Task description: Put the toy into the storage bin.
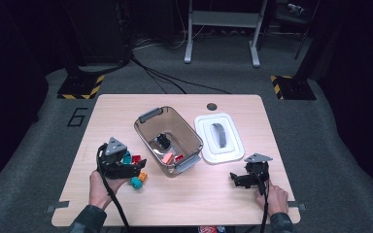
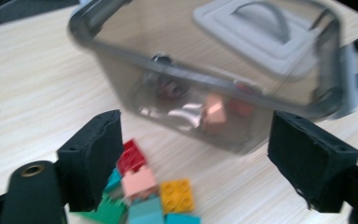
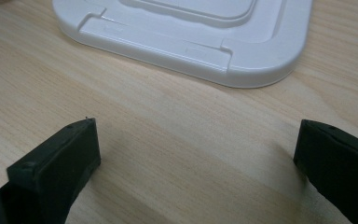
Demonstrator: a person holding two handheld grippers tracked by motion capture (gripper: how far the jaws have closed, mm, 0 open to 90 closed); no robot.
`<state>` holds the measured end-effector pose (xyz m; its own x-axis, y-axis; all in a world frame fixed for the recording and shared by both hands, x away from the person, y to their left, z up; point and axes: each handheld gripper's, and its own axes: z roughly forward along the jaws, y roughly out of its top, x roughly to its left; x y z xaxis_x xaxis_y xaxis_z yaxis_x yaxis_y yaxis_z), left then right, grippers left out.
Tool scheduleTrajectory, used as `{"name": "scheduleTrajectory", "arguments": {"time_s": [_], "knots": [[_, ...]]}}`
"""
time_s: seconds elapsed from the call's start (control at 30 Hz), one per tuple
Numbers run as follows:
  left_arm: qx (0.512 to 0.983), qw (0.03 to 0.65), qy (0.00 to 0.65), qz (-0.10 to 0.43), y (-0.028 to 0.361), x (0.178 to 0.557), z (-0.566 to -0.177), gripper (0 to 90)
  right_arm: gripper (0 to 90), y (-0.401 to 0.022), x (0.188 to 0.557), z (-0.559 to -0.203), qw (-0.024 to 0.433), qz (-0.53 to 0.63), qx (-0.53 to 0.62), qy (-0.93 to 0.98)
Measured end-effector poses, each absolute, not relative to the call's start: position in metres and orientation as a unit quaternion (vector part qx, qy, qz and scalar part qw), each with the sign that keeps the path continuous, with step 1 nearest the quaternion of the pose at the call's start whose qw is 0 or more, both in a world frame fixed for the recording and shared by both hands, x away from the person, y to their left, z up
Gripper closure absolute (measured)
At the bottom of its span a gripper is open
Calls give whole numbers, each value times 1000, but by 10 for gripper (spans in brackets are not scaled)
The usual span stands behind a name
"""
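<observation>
- While the left claw [image 2: 193, 154] hangs wide with nothing between its jaws, the loose bricks [image 2: 144, 196] lie heaped below it on the table [image 1: 223, 199], just beside the bin [image 2: 307, 100].
- Smoky clear plastic, that bin; its long axis runs diagonally across the pale wood, with studded blocks inside.
- Right claw [image 3: 196, 154] gapes wide over bare grain, near the white lid [image 3: 261, 60].

Two black hand-held grippers, dark sleeves at the wrists.

The left gripper [image 1: 135, 167] and right gripper [image 1: 236, 178] are matte black, each topped by a grey three-cornered plate and trailing a black cable. Their jaws are blocky, rough-faced black pads with small screw holes; a brass-ringed hole sits in the left gripper's body. The sleeves are dark.
</observation>
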<state>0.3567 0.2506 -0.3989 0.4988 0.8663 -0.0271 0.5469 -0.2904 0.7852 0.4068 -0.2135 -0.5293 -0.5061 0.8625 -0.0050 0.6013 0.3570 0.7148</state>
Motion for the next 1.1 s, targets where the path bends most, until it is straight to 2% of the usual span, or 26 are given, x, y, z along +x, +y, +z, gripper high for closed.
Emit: {"name": "scheduleTrajectory", "arguments": {"time_s": [0.53, 0.7, 0.97, 1.1], "knots": [[735, 314, 553, 234, 302, 374, -467, 155, 0, -213, 407, -529, 195, 335, 457, 800], [724, 314, 568, 231, 305, 383, -474, 158, 0, -213, 407, -529, 195, 335, 457, 800], [739, 266, 579, 218, 300, 399, -487, 183, 0, -213, 406, -529, 193, 334, 460, 800], [739, 267, 580, 217, 302, 399, -489, 191, 0, -213, 406, -529, 193, 334, 460, 800]]}}
